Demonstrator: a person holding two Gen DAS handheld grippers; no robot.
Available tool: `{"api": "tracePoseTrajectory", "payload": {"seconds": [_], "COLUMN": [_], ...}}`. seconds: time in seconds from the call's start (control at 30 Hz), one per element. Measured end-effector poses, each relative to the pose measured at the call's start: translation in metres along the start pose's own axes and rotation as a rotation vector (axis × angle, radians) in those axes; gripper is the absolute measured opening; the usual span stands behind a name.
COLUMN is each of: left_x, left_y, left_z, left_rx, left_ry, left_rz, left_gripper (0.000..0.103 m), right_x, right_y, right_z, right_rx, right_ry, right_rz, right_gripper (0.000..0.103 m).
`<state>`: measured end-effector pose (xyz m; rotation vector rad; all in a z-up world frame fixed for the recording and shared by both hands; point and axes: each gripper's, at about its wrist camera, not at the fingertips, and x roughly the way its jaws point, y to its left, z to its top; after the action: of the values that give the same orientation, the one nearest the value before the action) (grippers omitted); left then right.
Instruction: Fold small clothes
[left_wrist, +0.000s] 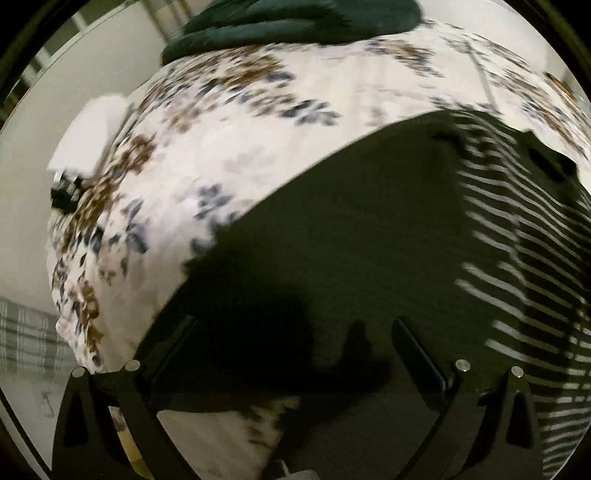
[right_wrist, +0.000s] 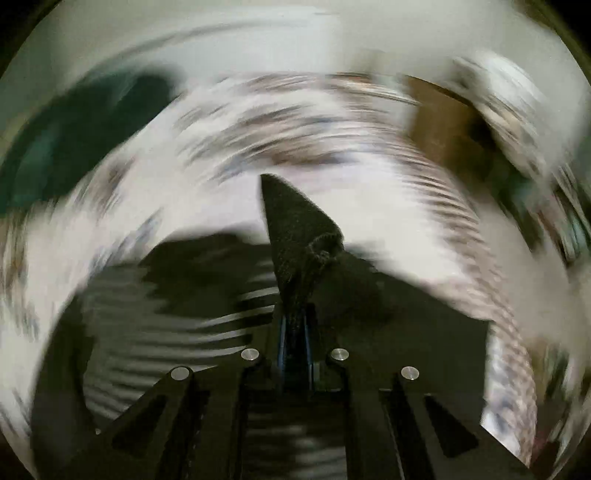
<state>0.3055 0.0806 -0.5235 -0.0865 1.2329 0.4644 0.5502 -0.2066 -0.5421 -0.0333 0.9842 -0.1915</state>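
Left wrist view: the left gripper (left_wrist: 295, 354) sits at the bottom of the frame with its 2 fingers spread wide and nothing between them, above a dark garment (left_wrist: 369, 229) lying on the floral bedsheet (left_wrist: 229, 122). White stripes cover the garment's right part, at the right of the frame. A dark green cloth (left_wrist: 280, 26) lies at the top edge. Right wrist view: heavy motion blur smears everything. The right gripper (right_wrist: 295, 332), low in the center, has its fingers pressed together on a pointed fold of the dark garment (right_wrist: 295, 229), which sticks up toward mid-frame. Striped fabric shows at the lower left, the green cloth (right_wrist: 74, 140) at the upper left.
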Motion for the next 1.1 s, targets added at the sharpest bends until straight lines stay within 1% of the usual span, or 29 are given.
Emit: {"api": "tracePoseTrajectory", "payload": {"seconds": [0.03, 0.07, 0.13, 0.17, 0.2, 0.27, 0.3, 0.33, 0.37, 0.4, 0.43, 0.47, 0.53, 0.6, 0.63, 0.7, 0.83, 0.9, 0.97, 1.0, 1.03, 1.07, 1.1], "left_x": [0.004, 0.007, 0.013, 0.015, 0.017, 0.023, 0.023, 0.023, 0.022, 0.020, 0.018, 0.016, 0.012, 0.011, 0.013, 0.026, 0.068, 0.082, 0.099, 0.105, 0.108, 0.108, 0.103], "left_y": [0.012, 0.021, 0.038, 0.046, 0.053, 0.068, 0.076, 0.084, 0.097, 0.106, 0.116, 0.130, 0.161, 0.192, 0.201, 0.222, 0.238, 0.236, 0.228, 0.223, 0.219, 0.215, 0.210], "left_z": [0.000, -0.001, -0.002, -0.004, -0.005, -0.007, -0.007, -0.008, -0.008, -0.010, -0.011, -0.014, -0.022, -0.034, -0.039, -0.053, -0.079, -0.087, -0.089, -0.089, -0.088, -0.085, -0.081], "left_rx": [-0.019, -0.032, -0.056, -0.068, -0.079, -0.105, -0.118, -0.132, -0.154, -0.172, -0.191, -0.218, -0.282, -0.354, -0.380, -0.432, -0.512, -0.524, -0.500, -0.488, -0.481, -0.475, -0.458], "left_ry": [0.007, 0.011, 0.021, 0.026, 0.033, 0.052, 0.060, 0.063, 0.065, 0.071, 0.076, 0.085, 0.101, 0.115, 0.123, 0.162, 0.262, 0.284, 0.295, 0.303, 0.302, 0.290, 0.269], "left_rz": [0.008, 0.014, 0.029, 0.034, 0.037, 0.040, 0.039, 0.034, 0.022, 0.012, 0.001, -0.013, -0.034, -0.059, -0.074, -0.118, -0.193, -0.205, -0.207, -0.206, -0.222, -0.232, -0.221], "left_gripper": [0.103, 0.103, 0.103, 0.103, 0.103, 0.103, 0.103, 0.103, 0.103, 0.103, 0.103, 0.103, 0.103, 0.103, 0.103, 0.103, 0.102, 0.099, 0.097, 0.087, 0.072, 0.068, 0.050], "right_x": [0.012, 0.019, 0.016, 0.014, 0.016, 0.021, 0.027, 0.029, 0.027, 0.025, 0.019, 0.009, 0.001, -0.005, -0.009, -0.005, 0.005, 0.010, 0.013, 0.014, 0.015, 0.015, 0.014], "right_y": [0.039, 0.088, 0.147, 0.170, 0.195, 0.219, 0.228, 0.223, 0.211, 0.198, 0.180, 0.159, 0.132, 0.104, 0.090, 0.069, 0.037, 0.030, 0.025, 0.024, 0.025, 0.027, 0.030], "right_z": [-0.004, -0.012, -0.032, -0.040, -0.050, -0.073, -0.078, -0.080, -0.079, -0.077, -0.074, -0.072, -0.069, -0.073, -0.080, -0.086, -0.119, -0.131, -0.144, -0.148, -0.153, -0.157, -0.159], "right_rx": [-0.074, -0.156, -0.274, -0.322, -0.384, -0.448, -0.458, -0.433, -0.371, -0.319, -0.270, -0.195, -0.126, -0.064, -0.022, 0.040, 0.148, 0.169, 0.192, 0.194, 0.190, 0.176, 0.163], "right_ry": [0.016, 0.033, 0.039, 0.044, 0.072, 0.120, 0.151, 0.183, 0.234, 0.270, 0.293, 0.311, 0.335, 0.371, 0.397, 0.444, 0.523, 0.552, 0.578, 0.589, 0.600, 0.605, 0.608], "right_rz": [0.021, 0.061, 0.136, 0.158, 0.181, 0.177, 0.178, 0.196, 0.253, 0.290, 0.323, 0.369, 0.399, 0.400, 0.400, 0.396, 0.364, 0.347, 0.344, 0.341, 0.334, 0.331, 0.329], "right_gripper": [0.008, 0.008, 0.008, 0.008, 0.008, 0.009, 0.009, 0.010, 0.020, 0.029, 0.046, 0.057, 0.061, 0.063, 0.064, 0.064, 0.064, 0.064, 0.064, 0.064, 0.064, 0.064, 0.064]}}
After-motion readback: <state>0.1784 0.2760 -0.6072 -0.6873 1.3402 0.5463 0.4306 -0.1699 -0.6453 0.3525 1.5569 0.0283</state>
